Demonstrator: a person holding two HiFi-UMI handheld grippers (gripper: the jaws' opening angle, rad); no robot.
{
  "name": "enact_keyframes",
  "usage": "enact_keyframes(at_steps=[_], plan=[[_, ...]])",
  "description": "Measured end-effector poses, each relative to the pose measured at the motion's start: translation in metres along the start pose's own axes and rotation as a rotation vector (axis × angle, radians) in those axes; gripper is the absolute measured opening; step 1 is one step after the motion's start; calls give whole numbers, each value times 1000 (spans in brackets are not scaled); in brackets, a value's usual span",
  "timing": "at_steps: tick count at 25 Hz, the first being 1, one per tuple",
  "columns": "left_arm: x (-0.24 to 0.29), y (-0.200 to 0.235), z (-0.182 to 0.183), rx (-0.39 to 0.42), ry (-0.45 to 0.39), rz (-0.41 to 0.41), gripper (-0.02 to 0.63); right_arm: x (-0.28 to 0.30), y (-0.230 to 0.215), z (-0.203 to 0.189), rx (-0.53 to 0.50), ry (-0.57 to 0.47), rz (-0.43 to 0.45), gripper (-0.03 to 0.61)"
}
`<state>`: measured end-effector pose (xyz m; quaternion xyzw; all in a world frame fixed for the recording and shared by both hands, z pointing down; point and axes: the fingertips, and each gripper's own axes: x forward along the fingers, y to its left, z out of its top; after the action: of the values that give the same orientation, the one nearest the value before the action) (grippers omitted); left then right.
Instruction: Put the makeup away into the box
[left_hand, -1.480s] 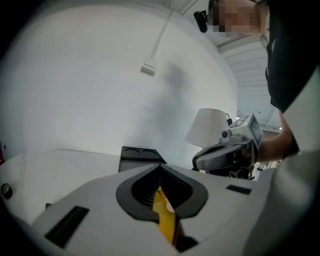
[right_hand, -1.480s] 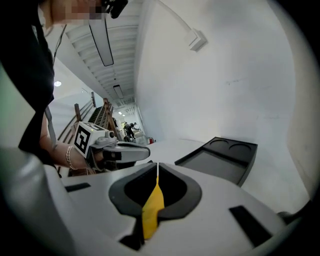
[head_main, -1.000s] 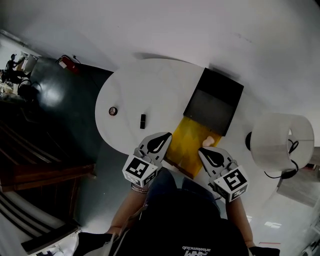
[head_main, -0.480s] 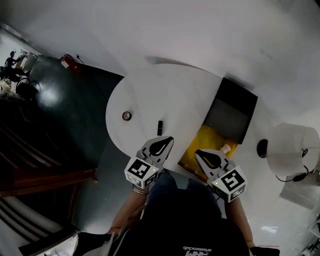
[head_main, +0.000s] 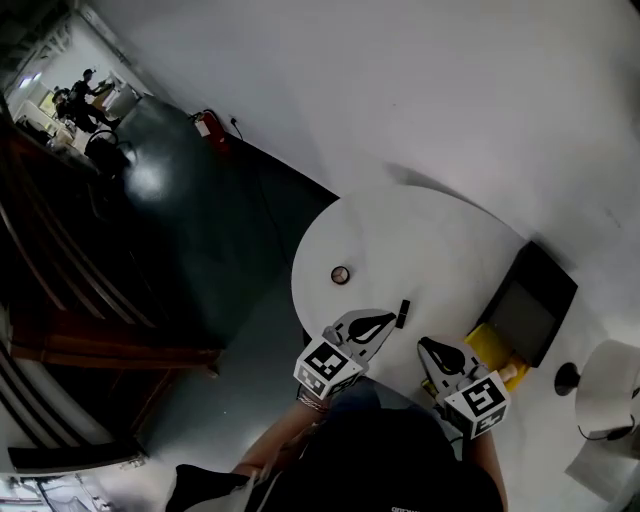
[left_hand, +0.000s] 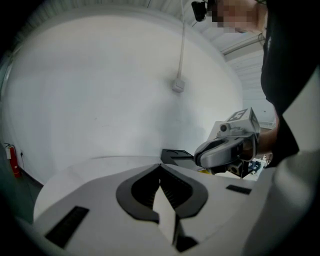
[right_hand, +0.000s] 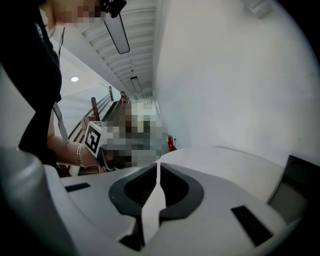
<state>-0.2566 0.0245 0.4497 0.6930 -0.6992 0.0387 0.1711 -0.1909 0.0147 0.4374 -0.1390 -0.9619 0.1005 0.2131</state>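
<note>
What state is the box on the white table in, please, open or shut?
Open. In the head view the box shows its yellow inside, with the black lid swung back beyond it.

My left gripper (head_main: 390, 320) and my right gripper (head_main: 424, 343), pale grey shells, black teardrop-shaped pads round the jaws, black slot marks on top, a cube (head_main: 326, 366) with black-and-white square markers behind each, thin bracelet (right_hand: 80, 155) on my left wrist, I wear a dark top (head_main: 380, 455), white print.

Left gripper (left_hand: 160, 170), fingers together, above white table (left_hand: 85, 167); right gripper (left_hand: 202, 156) and black box (left_hand: 176, 156) beyond.
</note>
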Motion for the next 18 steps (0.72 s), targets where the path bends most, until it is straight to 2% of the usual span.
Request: enact_keyframes(at_steps=[3, 8, 18], plan=[[-15, 19, 0, 4, -24, -14, 18, 20, 1, 12, -10, 5, -11, 23], [-48, 57, -3, -8, -45, 23, 18, 56, 13, 22, -34, 16, -13, 23], [-87, 98, -22, -37, -13, -9, 18, 111, 35, 27, -20, 34, -63, 23]])
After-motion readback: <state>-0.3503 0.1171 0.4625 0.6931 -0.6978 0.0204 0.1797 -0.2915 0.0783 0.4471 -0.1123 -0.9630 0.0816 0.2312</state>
